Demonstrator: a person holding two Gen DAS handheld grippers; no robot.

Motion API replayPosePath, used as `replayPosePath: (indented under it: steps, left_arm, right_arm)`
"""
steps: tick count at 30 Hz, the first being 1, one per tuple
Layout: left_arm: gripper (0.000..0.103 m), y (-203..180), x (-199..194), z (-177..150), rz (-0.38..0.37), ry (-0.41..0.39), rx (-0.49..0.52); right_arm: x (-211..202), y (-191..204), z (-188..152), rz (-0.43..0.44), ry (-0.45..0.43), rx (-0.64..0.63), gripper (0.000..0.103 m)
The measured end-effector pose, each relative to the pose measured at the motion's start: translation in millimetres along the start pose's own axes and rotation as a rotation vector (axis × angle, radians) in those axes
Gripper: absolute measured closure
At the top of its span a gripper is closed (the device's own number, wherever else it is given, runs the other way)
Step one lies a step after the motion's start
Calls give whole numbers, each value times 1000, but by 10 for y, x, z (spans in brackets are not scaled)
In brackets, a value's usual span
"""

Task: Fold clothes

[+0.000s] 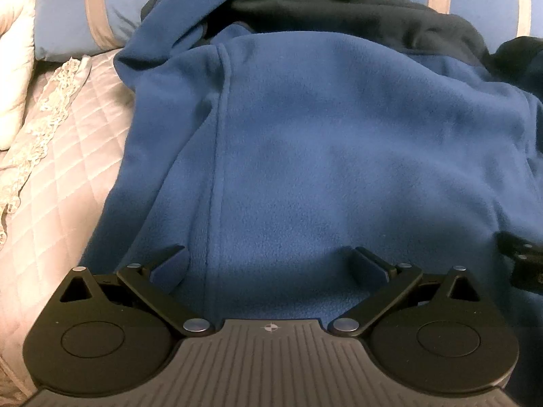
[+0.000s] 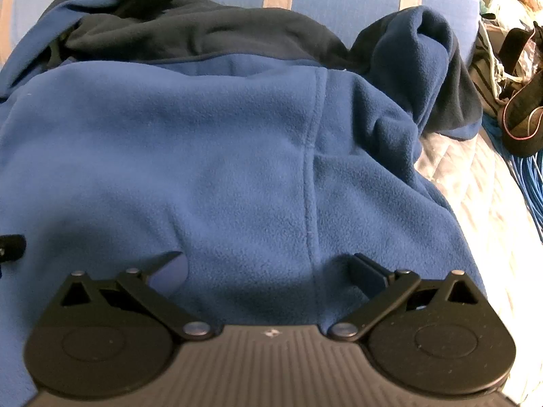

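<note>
A blue fleece garment [image 1: 339, 142] with a dark navy upper part [image 1: 356, 10] lies spread on a quilted bed. My left gripper [image 1: 269, 264] hovers open over its near left part, beside a vertical seam [image 1: 217, 156], with only flat fabric below the wide fingers. In the right wrist view the same fleece [image 2: 169, 152] fills the frame, its right sleeve [image 2: 417, 68] bunched up at the far right. My right gripper [image 2: 271, 268] is open above the fabric near another seam [image 2: 310, 176]. Each gripper shows at the edge of the other's view: the right gripper [image 1: 522, 264], the left gripper [image 2: 12, 247].
A pale quilted bedspread [image 1: 61, 186] with lace trim [image 1: 51, 108] lies left of the fleece. A blue pillow with grey stripes [image 1: 78, 10] sits at the back. At the right of the bed are blue cords [image 2: 529, 183], a dark shoe [image 2: 522, 125] and clutter.
</note>
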State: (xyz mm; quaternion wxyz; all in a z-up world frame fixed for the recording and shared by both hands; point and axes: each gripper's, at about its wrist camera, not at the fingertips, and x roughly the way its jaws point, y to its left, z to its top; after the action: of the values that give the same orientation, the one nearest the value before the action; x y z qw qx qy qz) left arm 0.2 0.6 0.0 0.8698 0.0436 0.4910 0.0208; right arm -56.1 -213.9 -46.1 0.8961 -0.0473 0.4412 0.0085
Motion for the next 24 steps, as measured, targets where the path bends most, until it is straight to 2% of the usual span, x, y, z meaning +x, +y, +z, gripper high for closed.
replayPosePath:
  steps: [24]
  left_arm:
    - [0,3,-8,6,6,-3,-3]
  right_arm:
    - [-18,32,-8,-9,-3,-10,0]
